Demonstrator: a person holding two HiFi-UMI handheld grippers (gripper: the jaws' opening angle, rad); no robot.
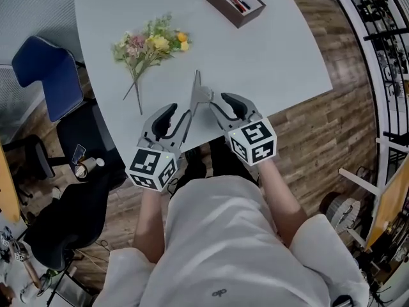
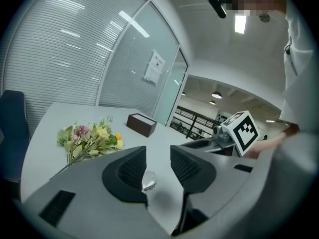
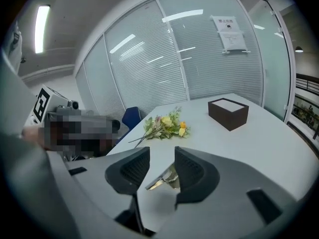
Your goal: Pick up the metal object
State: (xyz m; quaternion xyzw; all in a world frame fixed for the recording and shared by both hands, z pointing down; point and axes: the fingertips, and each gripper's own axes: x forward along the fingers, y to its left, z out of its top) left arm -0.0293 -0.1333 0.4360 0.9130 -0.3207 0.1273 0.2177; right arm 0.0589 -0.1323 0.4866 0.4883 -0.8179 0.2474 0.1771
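Note:
The metal object (image 1: pixel 196 96) is a thin, shiny silver tool lying on the white table (image 1: pixel 281 56) near its front edge. It sits between my two grippers. My left gripper (image 1: pixel 174 118) stands open just left of it, and a shiny bit of the metal object (image 2: pixel 148 180) shows between its jaws, close to the left one. My right gripper (image 1: pixel 222 105) is open just right of the tool. In the right gripper view the metal object (image 3: pixel 164 179) lies between the spread jaws, near the right one. Neither gripper (image 2: pixel 157 166) (image 3: pixel 162 168) is closed on anything.
A bunch of flowers (image 1: pixel 150 43) lies on the table beyond the left gripper. A dark brown box (image 1: pixel 234 0) stands at the far edge. A blue chair (image 1: pixel 45 75) and a black chair (image 1: pixel 70 216) are left of the table. The floor is wood.

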